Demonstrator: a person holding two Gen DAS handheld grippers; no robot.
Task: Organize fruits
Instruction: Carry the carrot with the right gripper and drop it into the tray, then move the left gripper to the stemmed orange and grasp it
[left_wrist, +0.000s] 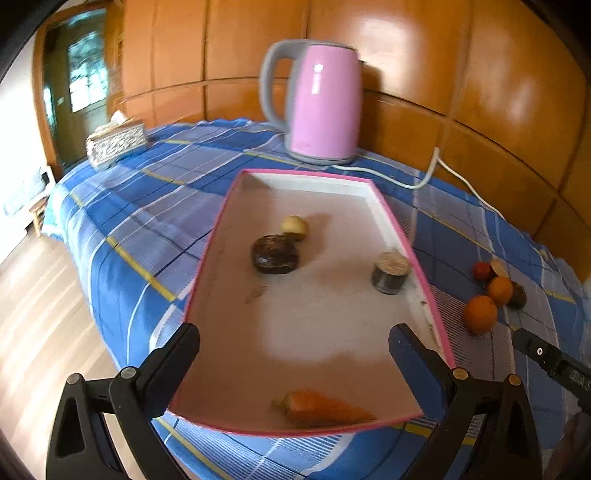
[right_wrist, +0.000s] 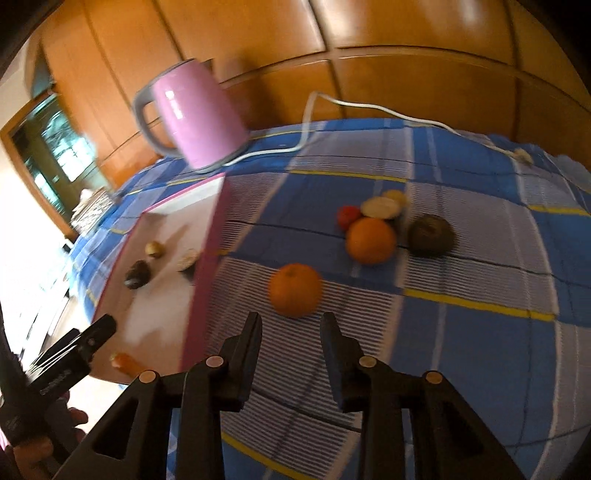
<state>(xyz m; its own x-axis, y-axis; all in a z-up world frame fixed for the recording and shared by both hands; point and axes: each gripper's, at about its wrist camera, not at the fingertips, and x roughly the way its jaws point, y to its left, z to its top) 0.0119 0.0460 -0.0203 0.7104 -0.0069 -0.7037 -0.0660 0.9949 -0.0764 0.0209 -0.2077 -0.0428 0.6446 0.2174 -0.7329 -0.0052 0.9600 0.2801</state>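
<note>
Right gripper (right_wrist: 291, 334) spread and empty just below near orange (right_wrist: 294, 290) at frame centre, left gripper (left_wrist: 293, 345) spread over pink-rimmed tray (left_wrist: 400, 236) holding carrot (left_wrist: 325, 408) at bottom: likely to nudge round fruit rolling toward second orange (right_wrist: 370, 240) if closing off-centre.

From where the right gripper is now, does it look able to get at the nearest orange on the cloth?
Probably yes. The right gripper is open and empty, pointed at the nearest orange, which sits alone on the tablecloth. Nothing lies between; the pink-rimmed tray stands off to the left.
</note>
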